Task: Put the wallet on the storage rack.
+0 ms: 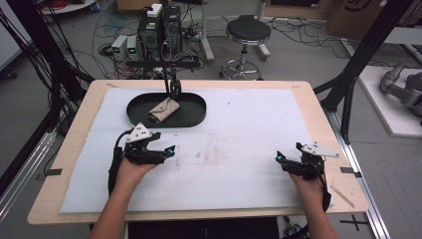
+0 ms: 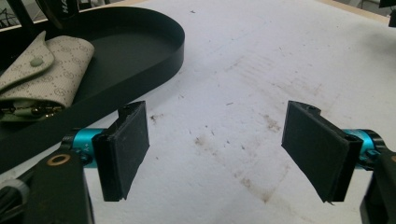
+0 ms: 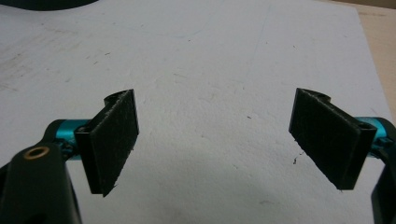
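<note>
**Both claws held low over the mat, jaws wide**

The left claw (image 1: 169, 151) was seen at the near left of the bench (image 1: 74, 144), gripped in the person's left hand (image 1: 130, 170), the forearm entering from the bottom edge and angled slightly rightward. The claw was pointed toward the middle of the white mat (image 1: 239, 144), low over it. In the left gripper view its jaws were spread wide, with nothing between the pads (image 2: 126, 149) but stained mat (image 2: 243, 93).

The right claw (image 1: 279, 158) was held at the near right, in the right hand (image 1: 308, 185), and was pointed leftward and slightly away from the person. Its jaws were likewise wide apart in the right gripper view, the pads (image 3: 114, 140) empty over bare mat (image 3: 210, 70). Whether either claw touched the mat could not be told.

The two claws were well apart, roughly level with each other across the bench, tips turned inward.

A black oval tray (image 1: 194, 117) was noted at the far left of the mat, beyond the left claw. In it lay a folded beige patterned pouch (image 1: 164, 109), tilted diagonally; in the left gripper view the pouch (image 2: 56, 70) showed a snap on its flap and lay against the tray (image 2: 140, 70) floor.
</note>
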A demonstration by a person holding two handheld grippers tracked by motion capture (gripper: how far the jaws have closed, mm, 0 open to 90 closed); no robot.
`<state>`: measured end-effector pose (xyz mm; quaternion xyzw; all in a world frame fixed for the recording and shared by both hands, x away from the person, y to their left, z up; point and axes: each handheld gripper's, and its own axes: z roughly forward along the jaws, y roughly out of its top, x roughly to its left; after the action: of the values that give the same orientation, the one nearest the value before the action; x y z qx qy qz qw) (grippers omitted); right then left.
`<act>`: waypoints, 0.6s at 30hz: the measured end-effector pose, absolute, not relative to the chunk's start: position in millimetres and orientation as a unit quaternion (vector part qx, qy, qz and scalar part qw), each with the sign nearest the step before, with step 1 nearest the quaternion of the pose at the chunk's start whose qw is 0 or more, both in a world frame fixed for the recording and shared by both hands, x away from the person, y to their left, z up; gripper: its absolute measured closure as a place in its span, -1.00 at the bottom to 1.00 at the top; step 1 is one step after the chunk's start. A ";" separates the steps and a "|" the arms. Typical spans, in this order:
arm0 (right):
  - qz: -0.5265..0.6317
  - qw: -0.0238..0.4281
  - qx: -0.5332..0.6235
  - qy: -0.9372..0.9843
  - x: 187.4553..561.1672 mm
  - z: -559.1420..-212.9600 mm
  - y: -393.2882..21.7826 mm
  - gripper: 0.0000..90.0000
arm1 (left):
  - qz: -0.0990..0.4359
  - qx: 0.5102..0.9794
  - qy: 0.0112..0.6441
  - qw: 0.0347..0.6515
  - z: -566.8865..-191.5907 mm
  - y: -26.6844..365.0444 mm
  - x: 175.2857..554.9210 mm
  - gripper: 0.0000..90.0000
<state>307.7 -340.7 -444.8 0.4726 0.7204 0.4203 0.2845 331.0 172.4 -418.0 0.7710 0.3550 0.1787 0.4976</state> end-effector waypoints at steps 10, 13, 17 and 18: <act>0.421 0.280 0.476 0.720 308.5 -446.6 -341.2 -0.64 | 0.182 0.764 0.359 0.504 -440.8 178.6 323.5 -0.58; 0.422 0.282 0.474 0.720 307.5 -446.2 -342.4 -0.64 | 0.185 0.760 0.357 0.511 -441.0 180.1 321.6 -0.59; 0.422 0.283 0.476 0.718 307.5 -446.0 -343.6 -0.64 | 0.189 0.756 0.356 0.515 -441.9 181.7 319.5 -0.59; 0.421 0.281 0.476 0.719 307.7 -446.0 -343.1 -0.64 | 0.190 0.758 0.355 0.513 -442.1 182.2 319.2 -0.59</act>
<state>307.7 -343.1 -446.0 0.4762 0.7191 0.4207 0.2812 319.2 182.2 -442.1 0.7578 0.3551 0.1902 0.5133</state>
